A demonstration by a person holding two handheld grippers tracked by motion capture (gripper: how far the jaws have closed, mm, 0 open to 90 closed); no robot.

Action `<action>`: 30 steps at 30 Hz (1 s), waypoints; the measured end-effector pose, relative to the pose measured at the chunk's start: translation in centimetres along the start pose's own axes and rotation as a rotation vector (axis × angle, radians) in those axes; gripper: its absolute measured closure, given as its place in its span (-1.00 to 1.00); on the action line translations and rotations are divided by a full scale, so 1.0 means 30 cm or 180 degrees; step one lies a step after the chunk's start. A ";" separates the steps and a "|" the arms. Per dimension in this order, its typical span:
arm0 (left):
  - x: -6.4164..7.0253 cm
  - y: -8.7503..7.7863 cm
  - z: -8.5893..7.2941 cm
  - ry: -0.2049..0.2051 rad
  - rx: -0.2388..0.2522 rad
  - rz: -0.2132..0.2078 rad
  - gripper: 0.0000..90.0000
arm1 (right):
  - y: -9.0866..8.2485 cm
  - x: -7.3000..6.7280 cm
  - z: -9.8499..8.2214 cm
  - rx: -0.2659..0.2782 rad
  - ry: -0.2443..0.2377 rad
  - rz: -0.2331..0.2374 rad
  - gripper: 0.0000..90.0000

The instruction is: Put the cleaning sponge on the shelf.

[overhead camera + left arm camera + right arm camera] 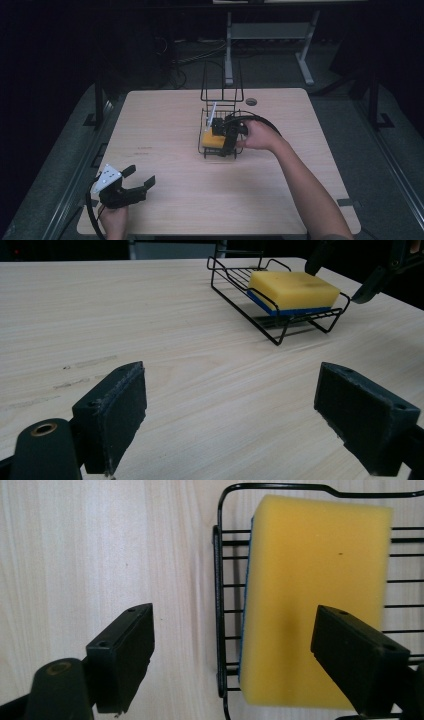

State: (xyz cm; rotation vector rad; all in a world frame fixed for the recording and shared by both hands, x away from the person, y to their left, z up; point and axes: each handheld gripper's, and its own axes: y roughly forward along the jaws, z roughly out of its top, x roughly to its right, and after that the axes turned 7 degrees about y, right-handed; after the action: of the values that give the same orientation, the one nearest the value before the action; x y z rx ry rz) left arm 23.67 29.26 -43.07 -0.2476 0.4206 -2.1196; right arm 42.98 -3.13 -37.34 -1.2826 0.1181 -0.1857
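Observation:
A yellow sponge [315, 600] with a blue underside [287, 310] lies flat in a low black wire rack [218, 151] near the table's middle. My right gripper [227, 142] hangs just above the sponge [212, 139], pointing down, open. In the right gripper view [239, 652] one jaw stands over the bare table and the other over the sponge, with the rack's rim [218, 580] between them. My left gripper [141, 176] rests open near the front left corner, far from the rack [272, 332]. In the left gripper view [237, 410] nothing lies between its jaws.
A tall wire frame [222, 80] rises behind the rack, and a white item [212, 112] leans inside it. A round grommet [251, 101] sits in the light wooden table [165, 125] near the far edge. A person's right forearm [305, 185] crosses the table's right half.

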 end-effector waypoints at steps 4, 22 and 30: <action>0.000 0.000 0.000 -0.0005 0.0004 0.0000 -0.72 | 0.004 -0.012 0.001 0.0023 -0.0002 0.0030 -0.61; 0.002 -0.003 0.000 -0.0004 0.0006 0.0003 -0.72 | -0.002 -0.056 -0.017 0.0045 -0.0034 0.0034 -0.63; 0.006 0.001 0.000 -0.0003 0.0002 0.0001 -0.72 | 0.007 -0.078 -0.038 0.0044 -0.0028 0.0038 -0.63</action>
State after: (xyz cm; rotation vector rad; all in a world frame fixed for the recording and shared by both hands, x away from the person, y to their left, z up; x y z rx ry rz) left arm 23.60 29.10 -43.08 -0.2480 0.4193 -2.1191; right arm 40.50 -3.67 -37.90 -1.2686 0.1169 -0.1704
